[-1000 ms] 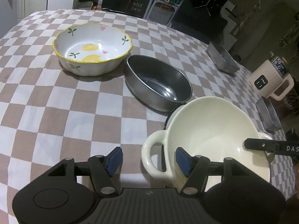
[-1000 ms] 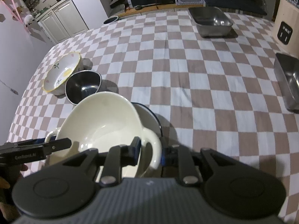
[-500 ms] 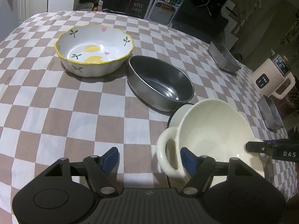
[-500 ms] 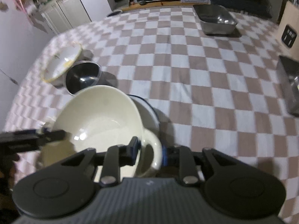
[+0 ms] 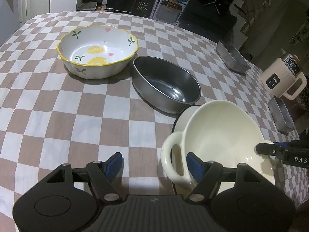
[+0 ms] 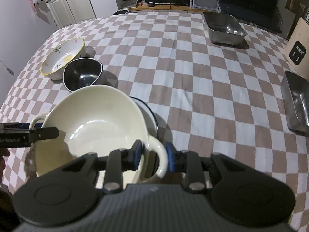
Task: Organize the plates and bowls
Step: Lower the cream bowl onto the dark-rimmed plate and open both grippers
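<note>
- Step in hand: nesting the cream two-handled bowl (image 6: 96, 127) into the blue-rimmed dish (image 6: 149, 114) on the checked surface (image 6: 193, 77).
- My left gripper (image 5: 154, 164): jaws apart, straddling one handle, not pressing.
- My right gripper (image 6: 154, 157): jaws have just eased wider, bracketing the other handle; contact uncertain.
- Next: clear both handles, withdraw.

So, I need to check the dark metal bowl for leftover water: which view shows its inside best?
The left wrist view: the dark metal bowl sits near and large, its floor and far wall in plain sight. The right wrist view shows it small and farther off, beside the flowered bowl.
</note>
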The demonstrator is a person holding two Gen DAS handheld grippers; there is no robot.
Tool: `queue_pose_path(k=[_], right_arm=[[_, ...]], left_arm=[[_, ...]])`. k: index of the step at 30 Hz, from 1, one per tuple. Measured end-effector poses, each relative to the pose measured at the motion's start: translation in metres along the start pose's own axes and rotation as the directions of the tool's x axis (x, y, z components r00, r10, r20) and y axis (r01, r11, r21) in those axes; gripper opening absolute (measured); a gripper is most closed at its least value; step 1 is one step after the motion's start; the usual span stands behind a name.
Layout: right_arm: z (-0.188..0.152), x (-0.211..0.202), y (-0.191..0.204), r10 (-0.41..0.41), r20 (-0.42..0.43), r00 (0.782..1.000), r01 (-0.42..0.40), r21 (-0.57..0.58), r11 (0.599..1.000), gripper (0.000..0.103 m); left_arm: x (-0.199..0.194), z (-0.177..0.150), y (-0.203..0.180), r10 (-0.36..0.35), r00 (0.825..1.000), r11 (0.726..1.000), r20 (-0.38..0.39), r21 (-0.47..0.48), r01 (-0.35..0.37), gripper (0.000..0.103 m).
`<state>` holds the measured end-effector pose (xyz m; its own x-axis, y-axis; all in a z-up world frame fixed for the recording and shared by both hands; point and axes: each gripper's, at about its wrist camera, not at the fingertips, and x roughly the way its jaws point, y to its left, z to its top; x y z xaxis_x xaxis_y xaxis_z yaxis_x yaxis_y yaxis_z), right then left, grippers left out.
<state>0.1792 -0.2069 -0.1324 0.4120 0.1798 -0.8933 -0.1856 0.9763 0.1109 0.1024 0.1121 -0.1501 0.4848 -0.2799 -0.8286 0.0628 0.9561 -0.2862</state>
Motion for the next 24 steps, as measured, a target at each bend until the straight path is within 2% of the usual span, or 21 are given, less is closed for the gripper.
queue_pose_path(k=[5, 9, 11, 14, 16, 17, 24], right_arm=[[-0.001, 0.000, -0.005, 0.021, -0.003, 1.000, -0.021, 0.043, 0.999, 0.033], [-0.004, -0.002, -0.011, 0.063, -0.018, 0.998, -0.061, 0.103, 0.993, 0.033], [-0.008, -0.006, -0.014, 0.087, -0.018, 0.996, -0.085, 0.115, 0.990, 0.033], [-0.014, -0.011, -0.019, 0.107, -0.011, 0.994, -0.105, 0.127, 0.986, 0.033], [-0.017, -0.014, -0.021, 0.124, 0.000, 0.992, -0.123, 0.136, 0.983, 0.030], [-0.019, -0.017, -0.022, 0.130, 0.006, 0.991, -0.130, 0.137, 0.982, 0.028], [-0.017, -0.016, -0.022, 0.118, 0.030, 0.993, -0.121, 0.133, 0.984, 0.027]], left_arm=[[-0.004, 0.001, -0.003, 0.018, 1.000, 1.000, -0.001, 0.013, -0.018, 0.074], [-0.015, 0.003, -0.005, 0.000, 0.999, 1.000, 0.044, 0.007, -0.001, 0.072], [-0.023, 0.006, -0.005, -0.018, 0.997, 1.000, 0.076, 0.000, 0.019, 0.066], [-0.031, 0.008, -0.007, -0.040, 0.995, 0.999, 0.097, -0.008, 0.041, 0.052], [-0.033, 0.009, -0.009, -0.051, 0.994, 0.999, 0.097, -0.005, 0.052, 0.031], [-0.033, 0.009, -0.010, -0.053, 0.994, 0.999, 0.091, 0.000, 0.054, 0.025], [-0.033, 0.007, -0.016, -0.052, 0.997, 0.998, 0.058, 0.024, 0.051, 0.024]])
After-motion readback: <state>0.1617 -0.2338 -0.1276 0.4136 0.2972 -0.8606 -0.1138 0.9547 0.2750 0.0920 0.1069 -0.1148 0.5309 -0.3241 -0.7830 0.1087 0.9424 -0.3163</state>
